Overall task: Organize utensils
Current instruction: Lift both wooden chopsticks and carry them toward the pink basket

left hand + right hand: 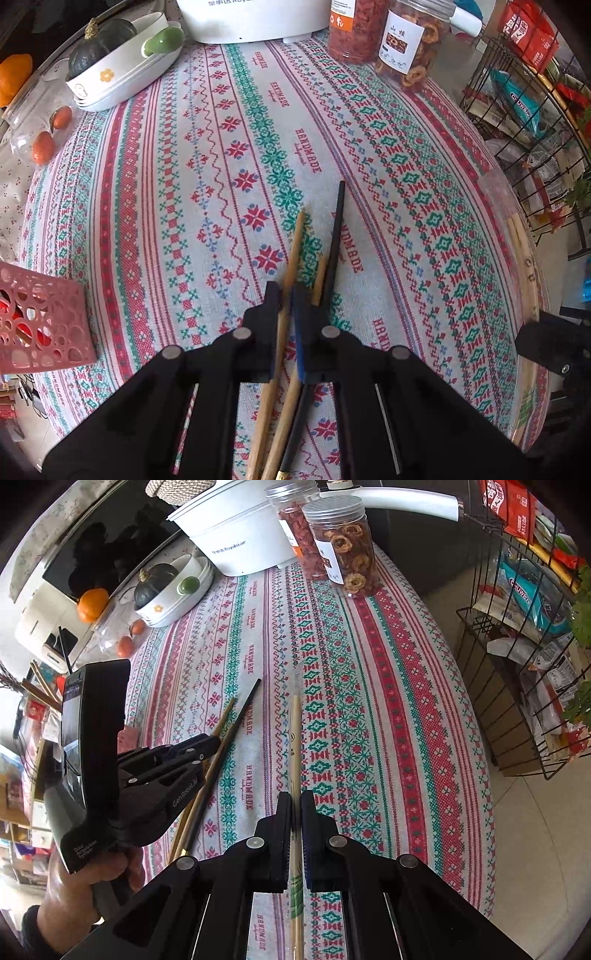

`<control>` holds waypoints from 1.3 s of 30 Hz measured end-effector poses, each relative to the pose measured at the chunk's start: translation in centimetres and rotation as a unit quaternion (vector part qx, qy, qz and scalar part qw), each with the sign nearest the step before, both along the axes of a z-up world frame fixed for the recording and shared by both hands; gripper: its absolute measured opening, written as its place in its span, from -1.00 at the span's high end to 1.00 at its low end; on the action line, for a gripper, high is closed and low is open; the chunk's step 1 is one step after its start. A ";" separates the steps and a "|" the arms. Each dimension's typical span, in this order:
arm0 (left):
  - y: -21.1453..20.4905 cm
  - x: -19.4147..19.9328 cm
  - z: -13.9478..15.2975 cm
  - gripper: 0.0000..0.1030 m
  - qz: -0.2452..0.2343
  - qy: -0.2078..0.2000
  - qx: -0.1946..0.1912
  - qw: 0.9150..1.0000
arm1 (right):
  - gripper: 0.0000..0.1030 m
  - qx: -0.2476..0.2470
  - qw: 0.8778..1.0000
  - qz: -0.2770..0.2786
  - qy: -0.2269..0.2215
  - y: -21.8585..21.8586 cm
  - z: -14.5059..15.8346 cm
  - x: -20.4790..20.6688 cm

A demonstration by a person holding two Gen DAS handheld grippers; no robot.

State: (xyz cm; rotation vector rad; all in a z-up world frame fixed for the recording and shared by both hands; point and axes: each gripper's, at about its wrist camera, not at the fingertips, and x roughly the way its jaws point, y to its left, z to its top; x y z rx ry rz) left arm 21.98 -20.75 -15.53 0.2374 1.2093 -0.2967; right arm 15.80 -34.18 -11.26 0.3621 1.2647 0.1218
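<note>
The surface (406, 155), under a woven cross-stitch-pattern cloth, carries no loose chopsticks in view. The perforated pink holder (44, 317) stands at its left edge. The left gripper (284, 295) clamps a bundle of chopsticks (295, 243): slim wooden rods, one black. The right gripper (295, 805) clamps one pale bamboo chopstick (295, 731). Depositing remains.

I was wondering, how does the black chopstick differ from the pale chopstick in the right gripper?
The black chopstick is dark and slim; the pale chopstick is light bamboo with printed marks. The black one lies bunched with brown wooden chopsticks at the left gripper; the pale one is alone, clamped in the right gripper. Both point away over the patterned tablecloth.
</note>
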 end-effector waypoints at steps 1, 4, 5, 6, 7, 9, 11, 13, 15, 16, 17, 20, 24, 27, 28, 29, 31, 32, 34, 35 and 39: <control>-0.1 0.1 0.0 0.83 0.001 0.000 0.002 1.000 | 0.90 0.000 1.000 -0.001 0.001 0.0 -0.1 0.1; -0.5 0.0 0.2 0.85 0.004 0.009 0.018 1.000 | 0.90 0.000 1.000 0.002 0.002 0.2 -0.1 -0.1; -0.6 -0.1 0.4 0.85 -0.002 0.010 0.021 1.000 | 0.90 0.000 1.000 0.004 0.001 0.2 0.0 -0.3; -0.4 -0.5 0.7 0.86 -0.008 0.006 0.023 1.000 | 0.90 0.000 1.000 0.007 -0.002 0.2 0.2 -0.5; -0.3 -0.7 1.2 0.86 -0.012 0.001 0.023 1.000 | 0.90 0.001 1.000 0.010 -0.005 0.2 0.4 -0.7; 0.6 -1.4 2.3 0.86 -0.012 -0.003 0.012 1.000 | 0.90 0.002 1.000 0.012 -0.012 0.1 0.9 -1.0; 1.4 -2.2 3.5 0.86 -0.009 -0.007 -0.001 1.000 | 0.90 0.003 1.000 0.011 -0.017 0.0 1.2 -1.3; 2.1 -3.2 4.7 0.87 -0.015 -0.016 -0.012 1.000 | 0.90 0.008 1.000 0.009 -0.023 -0.1 1.7 -1.6; 2.8 -4.4 6.0 0.87 -0.026 -0.030 -0.020 0.999 | 0.90 0.013 0.999 0.008 -0.032 0.0 2.4 -1.9; 3.2 -5.1 6.6 0.87 -0.034 -0.036 -0.025 0.998 | 0.90 0.016 0.999 0.010 -0.037 0.0 2.7 -2.0; 3.9 -6.1 7.0 0.87 -0.041 -0.042 -0.029 0.998 | 0.90 0.019 0.999 0.012 -0.042 0.1 3.0 -2.2; 5.5 -8.3 8.6 0.87 -0.058 -0.060 -0.046 0.995 | 0.89 0.025 0.998 0.015 -0.054 0.7 3.9 -2.7; 7.7 -11.0 10.8 0.87 -0.070 -0.096 -0.070 0.990 | 0.90 0.038 0.996 0.018 -0.076 1.5 5.3 -3.5; 9.9 -12.4 12.3 0.88 -0.068 -0.120 -0.091 0.986 | 0.90 0.046 0.995 0.022 -0.091 2.1 6.3 -4.1; 10.5 -12.8 12.7 0.88 -0.065 -0.126 -0.099 0.985 | 0.90 0.047 0.994 0.023 -0.097 2.3 6.6 -4.3; 11.2 -13.1 13.1 0.88 -0.061 -0.133 -0.108 0.983 | 0.90 0.049 0.993 0.023 -0.102 2.5 6.9 -4.5; 12.7 -13.6 13.8 0.88 -0.054 -0.148 -0.125 0.980 | 0.90 0.053 0.992 0.025 -0.115 3.0 7.5 -4.8; 13.3 -13.8 14.0 0.88 -0.050 -0.155 -0.132 0.978 | 0.90 0.053 0.991 0.026 -0.120 3.3 7.7 -5.0; 14.4 -14.3 14.6 0.88 -0.047 -0.171 -0.143 0.974 | 0.90 0.055 0.989 0.029 -0.133 3.8 8.2 -5.2; 14.9 -14.6 14.8 0.88 -0.044 -0.179 -0.149 0.971 | 0.90 0.056 0.988 0.029 -0.139 4.0 8.3 -5.3; 17.1 -15.0 15.8 0.88 -0.027 -0.206 -0.185 0.961 | 0.90 0.058 0.983 0.025 -0.173 4.6 9.2 -5.8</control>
